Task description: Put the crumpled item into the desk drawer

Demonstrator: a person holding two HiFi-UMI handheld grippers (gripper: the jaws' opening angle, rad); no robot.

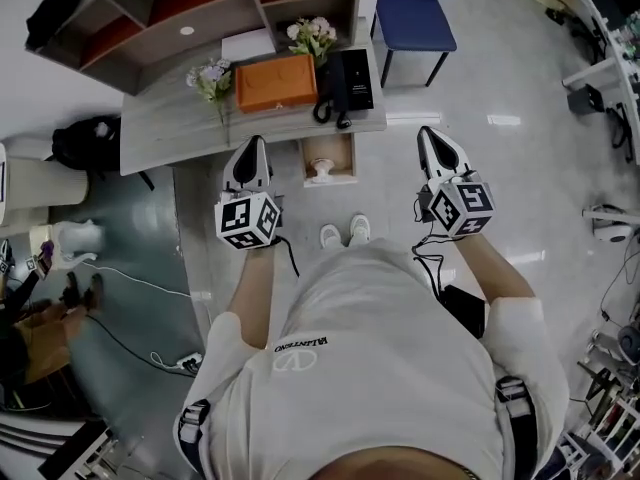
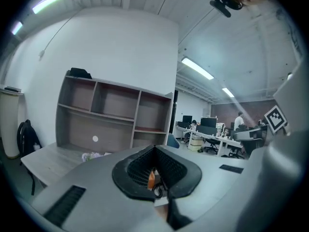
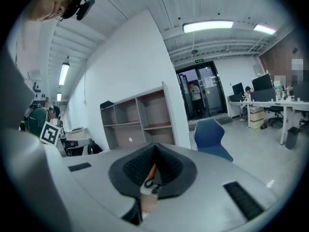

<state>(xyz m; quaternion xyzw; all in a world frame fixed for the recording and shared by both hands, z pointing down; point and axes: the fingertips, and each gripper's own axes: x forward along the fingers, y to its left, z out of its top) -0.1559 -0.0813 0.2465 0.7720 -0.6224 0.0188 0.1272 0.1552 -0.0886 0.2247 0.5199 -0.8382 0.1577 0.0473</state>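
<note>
On the white shirt [image 1: 380, 368], "VALENTINO"; left gripper [image 1: 256, 142], right gripper [image 1: 428, 133]: jaws together.

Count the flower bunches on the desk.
2. One flower bunch stands left of the orange box; the other behind the box's right end, by the telephone. The shelves may hide more.

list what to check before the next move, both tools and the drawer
1. left tool empty: ok, jaws together, nothing between them.
2. right tool empty: ok, jaws together, nothing held.
3. drawer open: ok, pulled out under the desk.
4. white item inside drawer: ok; whether it is the crumpled one, cannot tell.
5. Tools clear of drawer: ok, one to each side, apart from it.
</note>
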